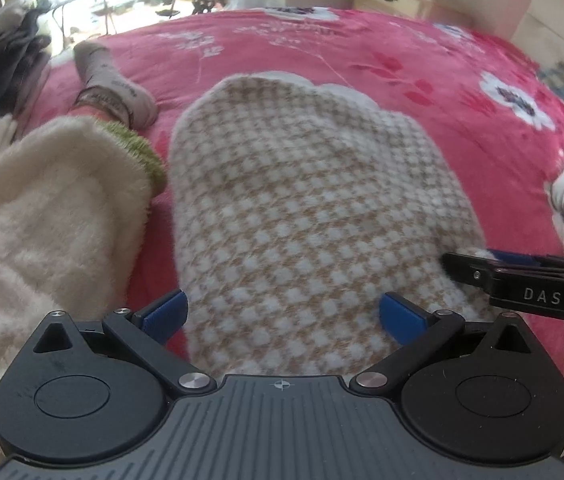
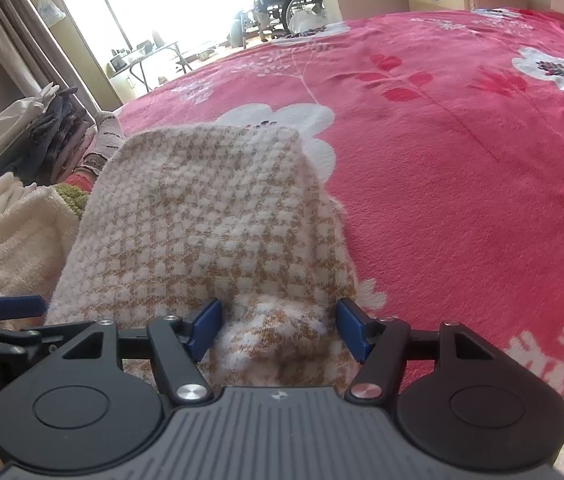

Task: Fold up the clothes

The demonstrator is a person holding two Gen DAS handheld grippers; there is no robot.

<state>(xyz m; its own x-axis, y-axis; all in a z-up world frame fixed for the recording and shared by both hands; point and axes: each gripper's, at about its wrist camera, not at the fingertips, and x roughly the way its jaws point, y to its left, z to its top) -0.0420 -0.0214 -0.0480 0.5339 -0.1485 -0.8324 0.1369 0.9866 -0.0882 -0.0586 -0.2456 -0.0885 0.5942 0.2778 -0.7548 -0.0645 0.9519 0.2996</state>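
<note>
Your left tool (image 1: 282, 316) stands with its blue pads spread wide, and the checked knit garment (image 1: 302, 208) runs up between them and away ahead of the tool; neither pad presses on the cloth. The garment lies folded into a long rounded shape on the pink flowered bedspread (image 1: 422, 92), its far end resting on a white flower print.

Your right tool (image 2: 278, 328) also stands apart, jaws opening, with a raised hump of the same checked garment (image 2: 210, 208) sitting between the blue pads; the pads stand just beside that bunch without pinching it. Seen from the left wrist, this tool comes in from the right edge, its tip touching or just over the garment's near right corner; which one I cannot tell.

To the left of both tools lies a fluffy cream garment (image 1: 42, 208) with a green trim, just beside the checked one. Beyond it, ahead and to the left, a pair of pale socks (image 1: 110, 84) rests on the bedspread, and farther left a pile of mixed clothes (image 2: 30, 132) is stacked at the bed's edge.
</note>
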